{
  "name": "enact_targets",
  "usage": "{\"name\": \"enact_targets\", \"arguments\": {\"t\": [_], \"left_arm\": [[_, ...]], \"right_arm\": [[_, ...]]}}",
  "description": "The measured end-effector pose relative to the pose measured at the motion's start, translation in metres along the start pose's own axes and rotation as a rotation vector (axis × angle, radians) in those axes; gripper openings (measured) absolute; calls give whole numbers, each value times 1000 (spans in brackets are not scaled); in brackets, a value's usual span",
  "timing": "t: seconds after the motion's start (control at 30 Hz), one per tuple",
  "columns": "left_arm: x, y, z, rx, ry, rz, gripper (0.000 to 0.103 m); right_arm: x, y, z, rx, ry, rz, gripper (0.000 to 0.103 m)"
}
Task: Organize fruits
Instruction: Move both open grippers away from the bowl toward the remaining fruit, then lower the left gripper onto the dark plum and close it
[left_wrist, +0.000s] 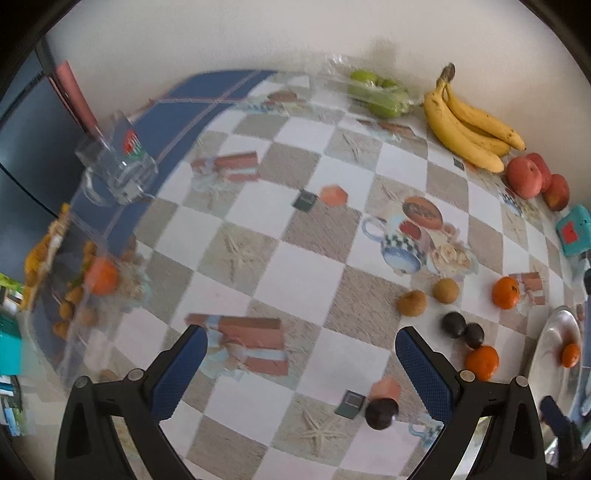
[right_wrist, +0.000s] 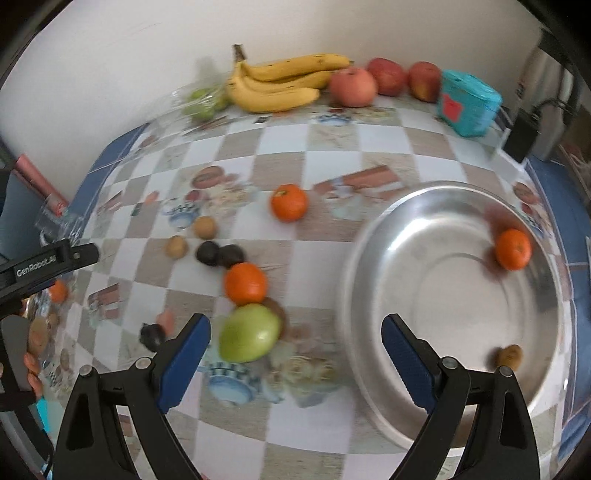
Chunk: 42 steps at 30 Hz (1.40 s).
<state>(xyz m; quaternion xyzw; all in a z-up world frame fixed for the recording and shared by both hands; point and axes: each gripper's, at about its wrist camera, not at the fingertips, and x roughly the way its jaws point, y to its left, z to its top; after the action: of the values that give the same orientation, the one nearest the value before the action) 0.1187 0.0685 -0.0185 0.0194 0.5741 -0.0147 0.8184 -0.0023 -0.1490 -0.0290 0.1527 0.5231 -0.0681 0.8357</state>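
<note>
Left wrist view: my left gripper (left_wrist: 301, 363) hangs wide open over the checked tablecloth (left_wrist: 303, 284), holding nothing. A dark plum (left_wrist: 381, 412) lies between the fingers, toward the right one, near 5 o'clock. At 3 o'clock sit two brown kiwis (left_wrist: 412, 303), two dark avocados (left_wrist: 453, 324) and two loose mandarins (left_wrist: 505, 292). Bananas (left_wrist: 465, 125) and peaches (left_wrist: 524, 176) line the wall at 1 to 2 o'clock, bagged green fruit (left_wrist: 380, 94) at 12. The steel bowl (left_wrist: 550, 343) peeks in at 4 o'clock with a mandarin inside.

Right wrist view: my right gripper (right_wrist: 295, 354) is also spread wide and empty. A green apple (right_wrist: 249, 338) rests on the table just inside the left finger, at 7 o'clock of centre, blurred. The bowl's rim (right_wrist: 349, 280) fills 3 to 5 o'clock, already holding one mandarin (right_wrist: 513, 249) and one kiwi (right_wrist: 509, 356).

I judge the sorting is early: most fruit is still loose. The apple looks like my next pick; I need to centre the fingers on it, close gently, then carry it right over the rim
</note>
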Motion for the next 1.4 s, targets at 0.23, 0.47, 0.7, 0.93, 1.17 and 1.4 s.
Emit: {"name": "enact_targets", "arguments": {"t": [0.23, 0.47, 0.7, 0.93, 1.17, 1.4], "left_arm": [[12, -12, -9, 24, 53, -48, 103], [31, -16, -19, 8, 133, -90, 103], [36, -19, -24, -7, 166, -136, 97], [44, -26, -30, 6, 210, -156, 88], [51, -38, -37, 27, 261, -176, 76], [51, -51, -46, 49, 276, -211, 52]], "right_arm": [[13, 19, -3, -42, 48, 29, 94], [27, 25, -7, -44, 96, 32, 94], [35, 26, -8, -62, 103, 10, 94], [38, 26, -6, -80, 79, -27, 94], [45, 25, -7, -89, 89, -49, 88], [46, 27, -8, -106, 87, -69, 88]]}}
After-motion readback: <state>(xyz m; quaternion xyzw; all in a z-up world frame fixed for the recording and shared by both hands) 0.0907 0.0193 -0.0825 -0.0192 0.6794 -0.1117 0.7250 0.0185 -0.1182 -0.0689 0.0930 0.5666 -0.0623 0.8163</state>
